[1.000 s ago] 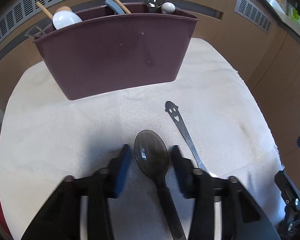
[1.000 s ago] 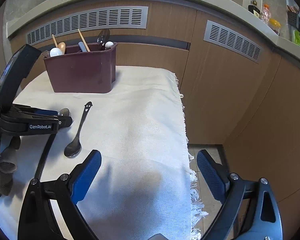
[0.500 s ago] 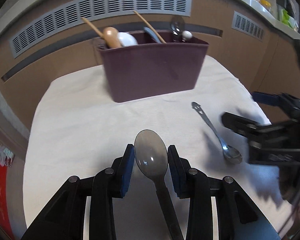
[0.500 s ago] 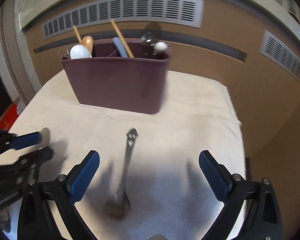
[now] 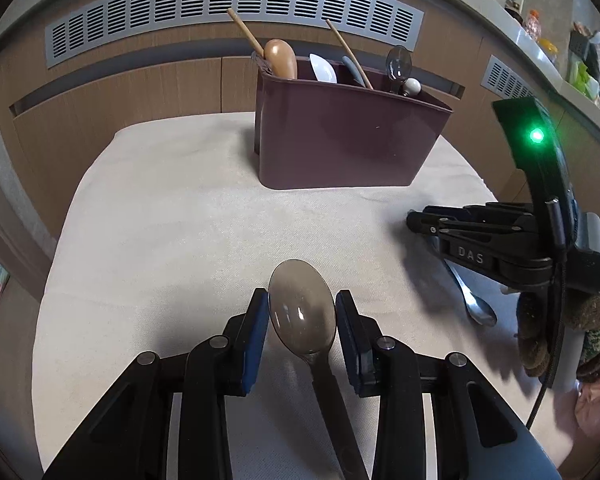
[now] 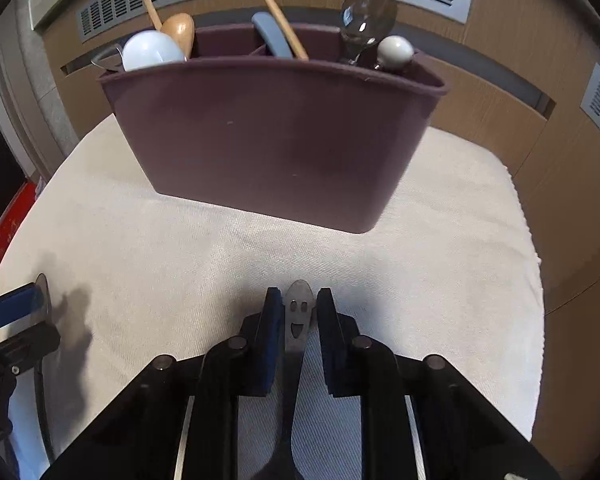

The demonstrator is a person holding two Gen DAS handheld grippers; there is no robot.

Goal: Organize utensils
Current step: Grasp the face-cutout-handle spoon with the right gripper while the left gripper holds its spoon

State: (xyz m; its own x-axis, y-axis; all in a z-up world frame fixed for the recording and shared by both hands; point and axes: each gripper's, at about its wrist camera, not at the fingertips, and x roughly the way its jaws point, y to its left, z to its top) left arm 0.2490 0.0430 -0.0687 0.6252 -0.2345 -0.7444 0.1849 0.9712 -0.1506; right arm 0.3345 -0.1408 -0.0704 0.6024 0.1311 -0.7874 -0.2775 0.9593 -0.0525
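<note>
Apparently both tongs pinched spoons: left gripper [image 5: 302,314] the smoky spoon [image 5: 302,312], right gripper [image 6: 298,320] the smiley spoon [image 6: 298,316] (not lifted yet); next, the caddy [image 6: 276,140].

raised letters "das" on the black side of the right gripper [image 5: 420,227], read in the left wrist view. smiley face sign, 2 eyes and a mouth, cut through the handle end of the metal spoon [image 6: 298,314] between the right gripper's fingers, read in the right wrist view. no other text, brand or number legible.
</note>
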